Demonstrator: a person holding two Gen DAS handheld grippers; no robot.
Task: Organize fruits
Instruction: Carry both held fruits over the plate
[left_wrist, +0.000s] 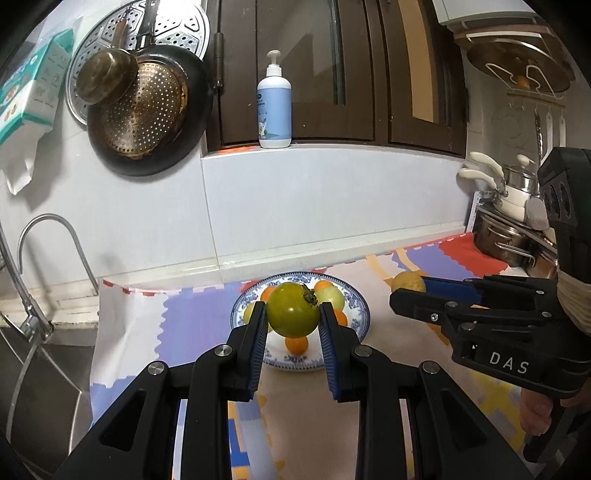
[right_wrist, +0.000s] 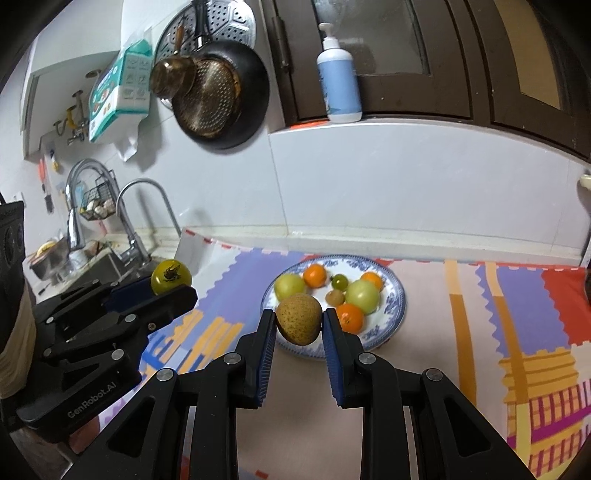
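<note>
My left gripper (left_wrist: 293, 314) is shut on a green tomato (left_wrist: 291, 309) and holds it above the near side of a blue-patterned plate (left_wrist: 360, 300). My right gripper (right_wrist: 299, 319) is shut on a brown speckled pear (right_wrist: 300, 319) and holds it above the plate's front rim (right_wrist: 397, 306). The plate carries several fruits: oranges (right_wrist: 314, 275), pale green fruits (right_wrist: 362, 295), a small green tomato (right_wrist: 339, 282) and a small brown fruit (right_wrist: 334, 296). The right gripper with its pear also shows in the left wrist view (left_wrist: 408, 283). The left gripper with its tomato also shows in the right wrist view (right_wrist: 171, 277).
A colourful patterned mat (right_wrist: 517, 317) covers the counter. A sink with a faucet (left_wrist: 33, 258) lies to the left. Pots (left_wrist: 509, 236) stand at the right. A soap bottle (left_wrist: 274, 107) stands on the window ledge. Pans (left_wrist: 147, 110) hang on the wall.
</note>
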